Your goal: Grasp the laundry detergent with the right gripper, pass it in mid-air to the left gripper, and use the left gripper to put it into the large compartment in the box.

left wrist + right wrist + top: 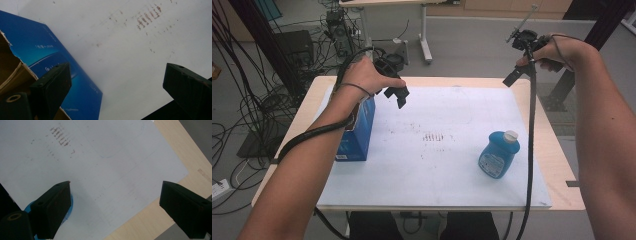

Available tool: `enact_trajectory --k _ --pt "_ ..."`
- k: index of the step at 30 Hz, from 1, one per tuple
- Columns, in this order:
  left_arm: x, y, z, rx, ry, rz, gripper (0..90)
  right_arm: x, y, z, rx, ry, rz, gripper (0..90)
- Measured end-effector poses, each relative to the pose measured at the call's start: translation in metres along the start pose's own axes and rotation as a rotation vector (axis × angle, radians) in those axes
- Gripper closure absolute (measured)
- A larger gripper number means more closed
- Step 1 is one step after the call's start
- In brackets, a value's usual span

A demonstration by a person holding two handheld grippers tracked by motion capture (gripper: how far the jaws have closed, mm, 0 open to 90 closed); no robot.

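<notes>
A blue carton (pixel 357 131) stands on the left of the white sheet (pixel 437 170); its torn cardboard top is open. My left gripper (pixel 396 96) hovers just above and to the right of it. In the left gripper view the carton (pixel 50 57) lies behind the left jaw, and the gripper (pixel 117 70) is open and holds nothing. A blue bottle (pixel 498 154) with a white cap lies on the sheet's right side. My right gripper (pixel 514 75) is held high over the table's far right corner. The right gripper (pixel 115 185) is open, and the bottle (pixel 71 205) peeks out behind its left jaw.
Brown smudges (pixel 434 136) mark the middle of the sheet. Bare wooden table (pixel 559 155) shows to the right of the sheet. Cables (pixel 242 115) cover the floor at left, and a black cable (pixel 529 150) hangs from the right gripper across the table's right side.
</notes>
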State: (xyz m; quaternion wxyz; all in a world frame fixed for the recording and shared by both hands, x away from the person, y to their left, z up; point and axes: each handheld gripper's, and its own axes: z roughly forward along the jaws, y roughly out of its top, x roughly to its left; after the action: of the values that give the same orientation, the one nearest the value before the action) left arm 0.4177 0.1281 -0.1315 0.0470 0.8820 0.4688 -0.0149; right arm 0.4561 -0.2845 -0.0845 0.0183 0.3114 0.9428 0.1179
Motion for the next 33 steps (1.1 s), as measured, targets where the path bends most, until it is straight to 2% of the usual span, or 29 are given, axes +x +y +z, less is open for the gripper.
enact_trajectory --k 7,12,14,20,27,33 --pt "0.001 0.000 0.003 0.004 -0.008 -0.007 8.8 0.000 -0.004 0.000 -0.003 0.000 -0.003 10.0" --pt "-0.002 -0.001 0.002 0.004 -0.015 0.003 8.7 -0.002 -0.012 -0.002 -0.013 0.002 0.011 10.1" --pt "-0.007 -0.005 0.002 -0.005 -0.012 0.005 8.6 -0.003 -0.013 -0.002 -0.013 0.000 0.009 10.0" --pt "-0.016 -0.012 0.005 -0.017 -0.014 0.012 8.5 -0.003 -0.028 -0.003 -0.026 -0.001 0.017 10.0" --pt "-0.023 -0.024 0.008 -0.041 -0.043 0.017 8.3 -0.001 -0.047 -0.004 -0.050 -0.008 0.020 10.0" --pt "-0.029 -0.031 0.012 -0.045 -0.041 0.029 8.3 0.002 -0.058 -0.006 -0.074 -0.014 0.015 9.7"
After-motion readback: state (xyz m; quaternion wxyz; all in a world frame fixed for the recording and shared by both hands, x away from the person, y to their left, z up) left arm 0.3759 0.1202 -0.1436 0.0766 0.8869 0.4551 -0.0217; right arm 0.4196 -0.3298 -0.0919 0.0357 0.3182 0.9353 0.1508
